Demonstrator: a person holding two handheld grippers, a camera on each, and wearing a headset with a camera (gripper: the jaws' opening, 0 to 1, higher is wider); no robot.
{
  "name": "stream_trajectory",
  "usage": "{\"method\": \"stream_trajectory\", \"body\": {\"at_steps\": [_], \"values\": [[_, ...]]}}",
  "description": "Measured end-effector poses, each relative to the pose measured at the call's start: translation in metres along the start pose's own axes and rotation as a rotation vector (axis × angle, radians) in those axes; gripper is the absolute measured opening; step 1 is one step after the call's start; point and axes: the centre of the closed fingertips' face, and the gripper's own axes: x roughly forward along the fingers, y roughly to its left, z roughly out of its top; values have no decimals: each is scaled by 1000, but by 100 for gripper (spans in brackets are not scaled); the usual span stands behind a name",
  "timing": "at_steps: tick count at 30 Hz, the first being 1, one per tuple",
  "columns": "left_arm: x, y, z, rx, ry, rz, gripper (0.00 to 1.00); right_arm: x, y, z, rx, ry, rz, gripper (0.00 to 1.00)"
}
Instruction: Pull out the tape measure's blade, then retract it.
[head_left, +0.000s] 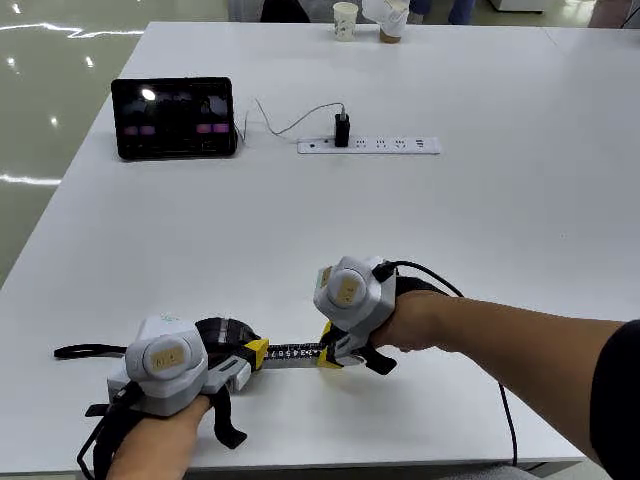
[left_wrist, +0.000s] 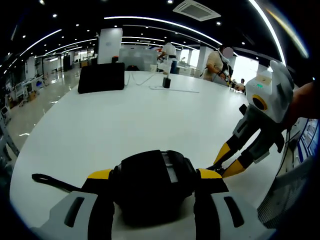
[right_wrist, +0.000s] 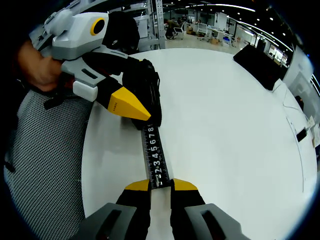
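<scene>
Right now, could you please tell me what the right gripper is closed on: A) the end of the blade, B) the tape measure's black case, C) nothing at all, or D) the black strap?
A: in the right gripper view, the right gripper pinches the end of the blade, while the left gripper clamps the case.

A wide white desk (head_left: 480, 220) is shown, with a white power strip (head_left: 385, 146) lying flat toward its far side. A black charger (head_left: 342, 129) is plugged into the strip's left end. A thin cable (head_left: 285, 122) is run from the charger to a dark tablet (head_left: 174, 117), propped well left of the strip with its screen lit. Beyond the strip, at the desk's far edge, a white paper cup (head_left: 345, 20) and a brownish cup (head_left: 391, 32) are set.
</scene>
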Motion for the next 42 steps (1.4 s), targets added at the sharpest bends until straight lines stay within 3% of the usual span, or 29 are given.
{"method": "stream_trajectory", "body": {"at_steps": [11, 42], "values": [[1, -1, -2, 29, 9, 11, 58, 3, 1, 4, -17, 6, -6, 11], [0, 1, -1, -4, 9, -9, 59, 13, 6, 22, -32, -54, 21, 11]]}}
